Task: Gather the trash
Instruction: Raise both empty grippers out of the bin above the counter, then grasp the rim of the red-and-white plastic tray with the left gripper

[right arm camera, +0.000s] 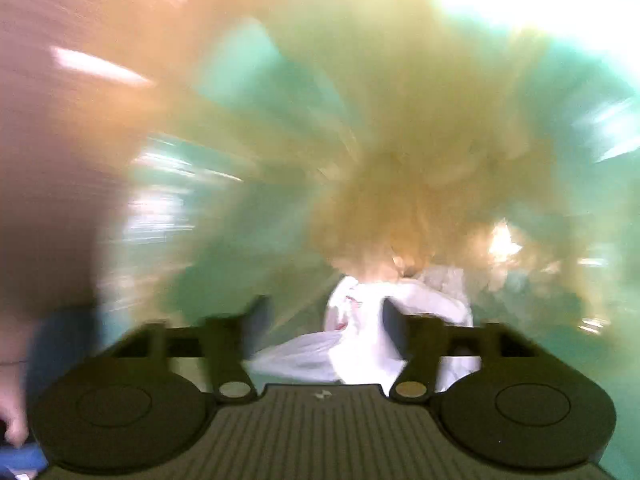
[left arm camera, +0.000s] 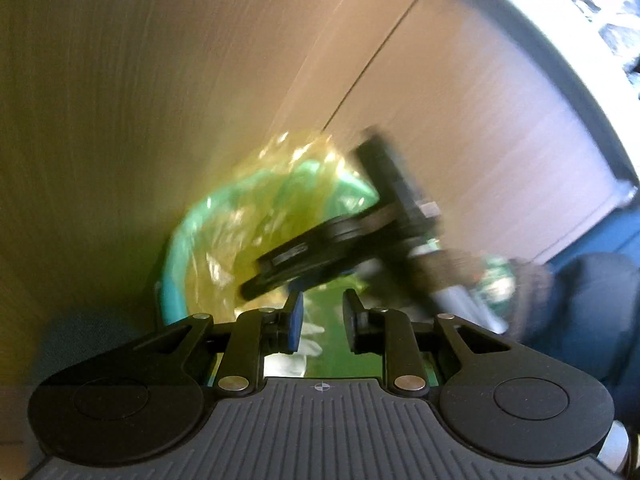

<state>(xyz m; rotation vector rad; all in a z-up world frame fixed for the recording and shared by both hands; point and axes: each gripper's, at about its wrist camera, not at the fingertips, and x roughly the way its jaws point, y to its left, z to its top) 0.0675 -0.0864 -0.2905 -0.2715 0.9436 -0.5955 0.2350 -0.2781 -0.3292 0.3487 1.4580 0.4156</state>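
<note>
1. Yellow-green plastic liner [left arm camera: 256,216] fills a teal bin [left arm camera: 176,296], seemingly to catch the trash
2. Right gripper [right arm camera: 324,316] stands with its fingers apart above crumpled white paper [right arm camera: 360,344] lying in the liner, apparently just let go
3. Left gripper [left arm camera: 322,320] fingers stand slightly apart, clamping nothing visible, perhaps steadying the liner's mouth

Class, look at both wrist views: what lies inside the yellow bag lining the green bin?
Crumpled white trash lies low inside the yellow bag that lines the green bin. The right gripper hangs open above it. Blur and the bag's folds hide anything deeper.
</note>
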